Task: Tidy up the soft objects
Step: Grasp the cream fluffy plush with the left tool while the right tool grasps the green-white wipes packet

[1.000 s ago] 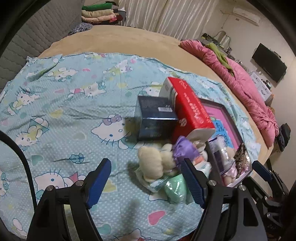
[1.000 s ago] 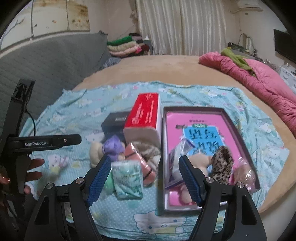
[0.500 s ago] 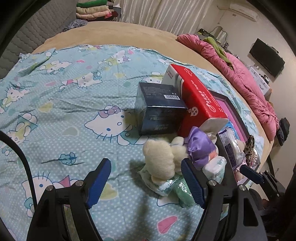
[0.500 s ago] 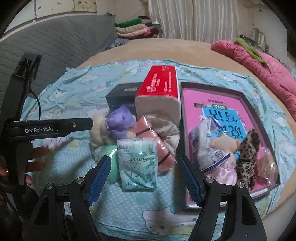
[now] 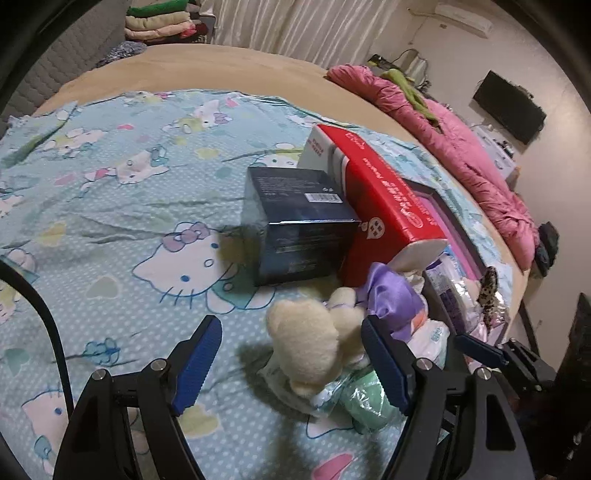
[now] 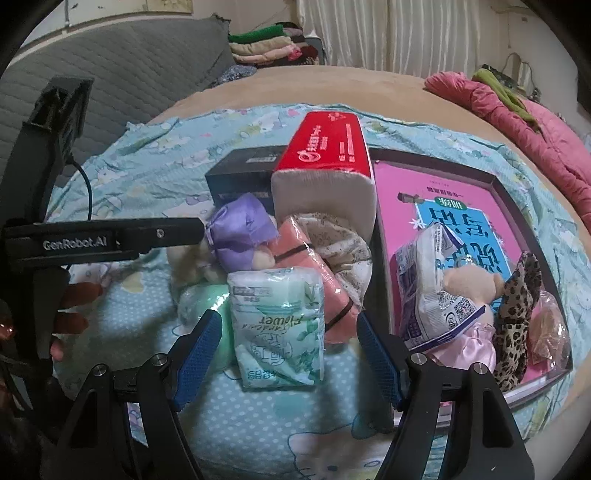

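A pile of soft things lies on the Hello Kitty sheet: a cream plush toy [image 5: 314, 343], a purple satin pouch [image 6: 240, 232], a green tissue pack [image 6: 277, 325], a pink wrapped pack [image 6: 317, 266] and a mint roll [image 6: 207, 310]. My left gripper [image 5: 291, 358] is open, its jaws on either side of the plush toy, and also shows in the right wrist view [image 6: 162, 236]. My right gripper [image 6: 284, 358] is open around the near end of the green tissue pack. The dark tray [image 6: 509, 192] holds a plush doll [image 6: 469, 288], a tissue packet [image 6: 432, 288] and a leopard-print piece [image 6: 517, 314].
A red tissue box [image 5: 380, 199] and a dark blue box [image 5: 295, 221] stand just behind the pile. A pink quilt [image 5: 461, 147] lies at the bed's far right. Folded clothes [image 5: 159, 22] are stacked at the back. The tray sits near the bed's right edge.
Both grippers have moved forward and down toward the pile. The plush toy now sits between the left jaws, and the green tissue pack between the right jaws.
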